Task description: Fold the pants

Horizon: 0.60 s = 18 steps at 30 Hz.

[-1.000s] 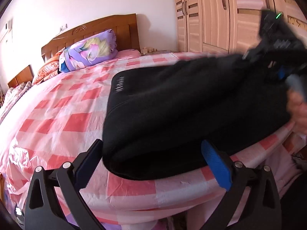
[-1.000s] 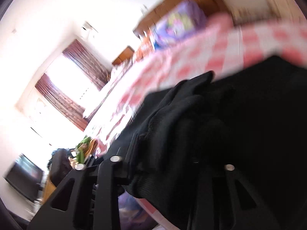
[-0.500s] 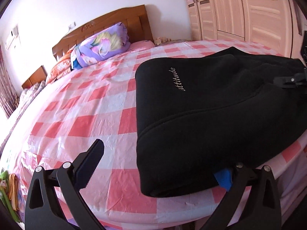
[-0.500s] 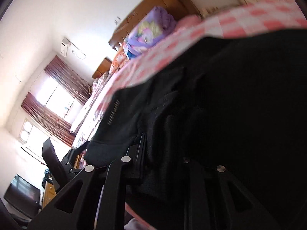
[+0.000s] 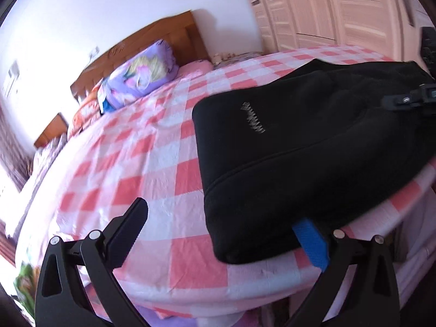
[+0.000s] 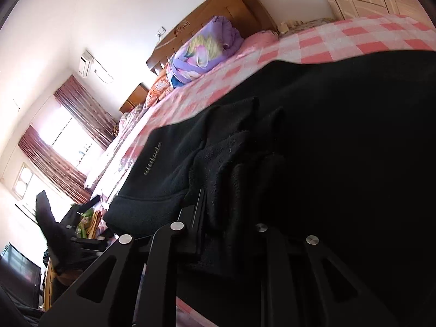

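Note:
Black pants (image 5: 313,147) with a small grey logo lie folded on the pink checked bed (image 5: 136,169), near its front edge. My left gripper (image 5: 226,226) is open and empty; its right finger with the blue pad (image 5: 312,241) sits just under the pants' near corner, its left finger over bare sheet. My right gripper (image 6: 231,209) is shut on a bunched fold of the pants (image 6: 327,163) at their right end, and shows in the left wrist view (image 5: 408,99).
A purple floral pillow (image 5: 139,76) and wooden headboard (image 5: 152,43) are at the bed's far end. A pale wardrobe (image 5: 340,11) stands on the right. Curtained windows (image 6: 68,141) and the left gripper (image 6: 51,223) lie to the left.
The pants were carried in the air and have been laid flat on the bed. My left gripper has shifted left, so the pants' corner now lies over its right finger.

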Each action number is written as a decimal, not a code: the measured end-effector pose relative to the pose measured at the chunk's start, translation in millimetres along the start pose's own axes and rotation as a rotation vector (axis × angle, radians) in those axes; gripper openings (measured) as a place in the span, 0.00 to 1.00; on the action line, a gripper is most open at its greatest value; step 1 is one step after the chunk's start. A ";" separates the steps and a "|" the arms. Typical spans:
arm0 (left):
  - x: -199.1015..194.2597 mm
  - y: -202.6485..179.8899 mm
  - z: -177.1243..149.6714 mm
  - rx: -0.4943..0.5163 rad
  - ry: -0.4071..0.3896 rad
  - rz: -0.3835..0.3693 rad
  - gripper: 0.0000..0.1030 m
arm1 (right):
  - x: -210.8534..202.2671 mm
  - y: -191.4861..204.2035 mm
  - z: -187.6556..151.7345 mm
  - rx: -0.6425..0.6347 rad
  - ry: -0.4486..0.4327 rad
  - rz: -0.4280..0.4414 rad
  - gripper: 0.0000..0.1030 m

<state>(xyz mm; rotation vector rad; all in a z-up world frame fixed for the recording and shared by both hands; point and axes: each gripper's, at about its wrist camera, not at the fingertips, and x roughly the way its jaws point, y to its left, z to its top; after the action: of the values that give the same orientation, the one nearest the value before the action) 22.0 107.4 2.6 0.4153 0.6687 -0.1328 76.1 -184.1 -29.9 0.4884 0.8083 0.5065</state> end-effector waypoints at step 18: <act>32.1 2.6 118.4 -0.277 -0.002 -0.206 0.98 | 8.9 78.3 8.4 -0.466 -0.064 -0.294 0.67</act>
<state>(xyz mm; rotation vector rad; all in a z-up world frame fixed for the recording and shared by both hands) 115.6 61.1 67.0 0.0793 0.7163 -0.2325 69.5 -120.0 16.1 -0.0458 0.6590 0.3868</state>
